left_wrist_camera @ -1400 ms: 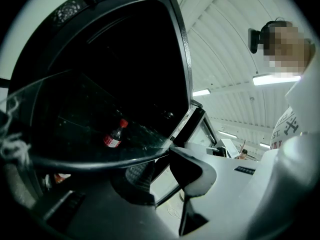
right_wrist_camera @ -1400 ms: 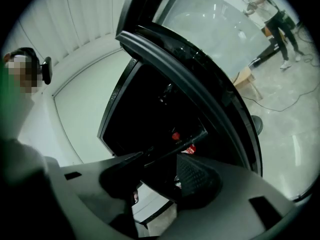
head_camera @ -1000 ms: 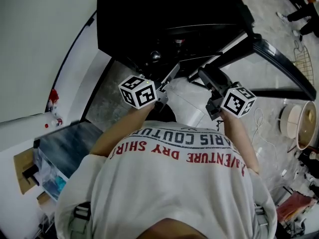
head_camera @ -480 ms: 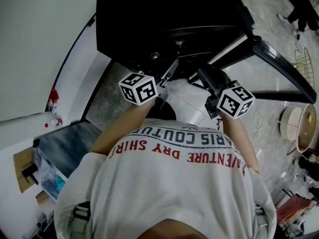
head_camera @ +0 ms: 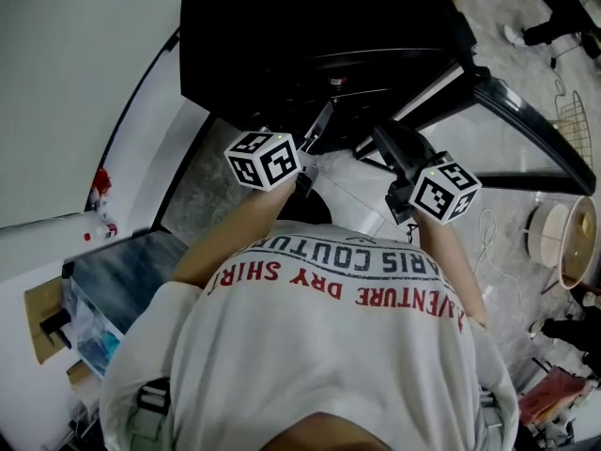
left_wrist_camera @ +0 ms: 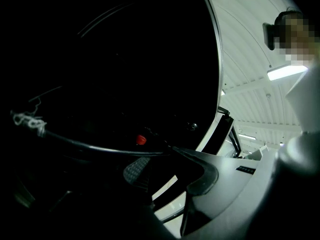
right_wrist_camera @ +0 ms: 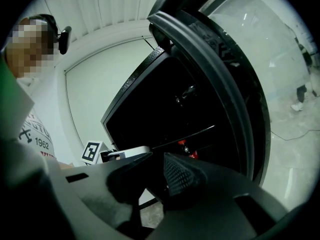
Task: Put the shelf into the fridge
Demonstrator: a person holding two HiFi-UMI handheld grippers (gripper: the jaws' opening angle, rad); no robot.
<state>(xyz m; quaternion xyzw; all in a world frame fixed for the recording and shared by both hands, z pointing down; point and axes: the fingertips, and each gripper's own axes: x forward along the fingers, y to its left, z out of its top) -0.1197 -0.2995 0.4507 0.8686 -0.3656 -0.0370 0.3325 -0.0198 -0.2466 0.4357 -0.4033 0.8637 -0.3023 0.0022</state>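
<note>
The black fridge (head_camera: 282, 26) stands open, its door (head_camera: 526, 130) swung out to the right. The shelf is a thin dark-rimmed pane lying level in the opening; its front rim (left_wrist_camera: 90, 145) crosses the left gripper view and shows as a bright line (right_wrist_camera: 190, 133) in the right gripper view. My left gripper (head_camera: 315, 139) (left_wrist_camera: 160, 169) has just been opening. The rim passes by its fingertips, and a light gap shows between the jaws. My right gripper (head_camera: 380, 139) (right_wrist_camera: 156, 164) has just closed to a narrow gap on the shelf's front edge. A small red thing (left_wrist_camera: 141, 140) sits behind the shelf.
The door's thick frame (right_wrist_camera: 225, 74) curves close on the right of my right gripper. A white wall (head_camera: 75, 83) runs along the left. A cluttered table (head_camera: 103, 289) is at lower left. Cables and a round basket (head_camera: 563, 224) lie on the stone floor at right.
My left gripper has shifted a little up and right toward the fridge opening. The right gripper has rolled slightly in place.
</note>
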